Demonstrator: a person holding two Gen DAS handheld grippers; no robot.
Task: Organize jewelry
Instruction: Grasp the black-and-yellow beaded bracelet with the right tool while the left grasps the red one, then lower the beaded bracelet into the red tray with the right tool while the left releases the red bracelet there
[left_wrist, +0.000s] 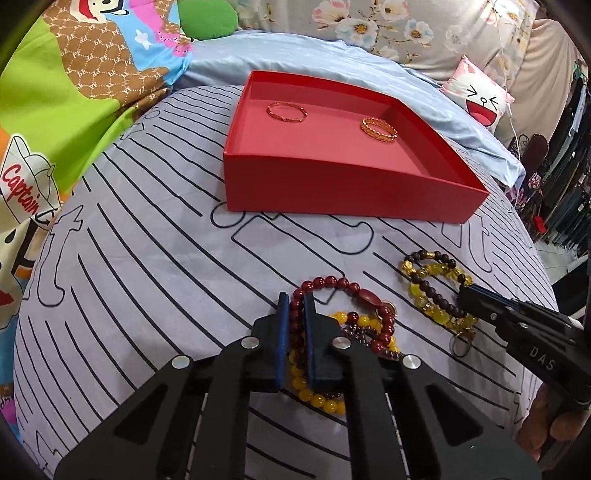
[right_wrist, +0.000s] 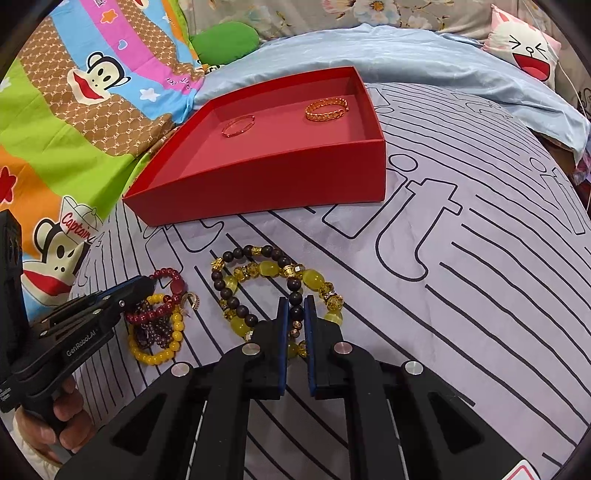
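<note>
Both grippers, left gripper (left_wrist: 295, 301) and right gripper (right_wrist: 296, 304), pinch beaded bracelets, red bracelet (left_wrist: 332, 286) and dark-and-yellow bracelet (right_wrist: 258, 273), still on the bedspread (left_wrist: 147, 258); only two gold bangles (left_wrist: 287, 112) lie in the red box (left_wrist: 351, 184).

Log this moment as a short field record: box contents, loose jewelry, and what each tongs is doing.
box: red tray, open, on the striped bedsheet
in box: thin gold bangle; wide gold chain bangle, apart
loose: red bead bracelet tangled with yellow and purple strands; dark and yellow bead bracelet
left tongs: closed around the red bead bracelet
right tongs: closed around the dark and yellow bead bracelet
lifted: neither, as far as visible
</note>
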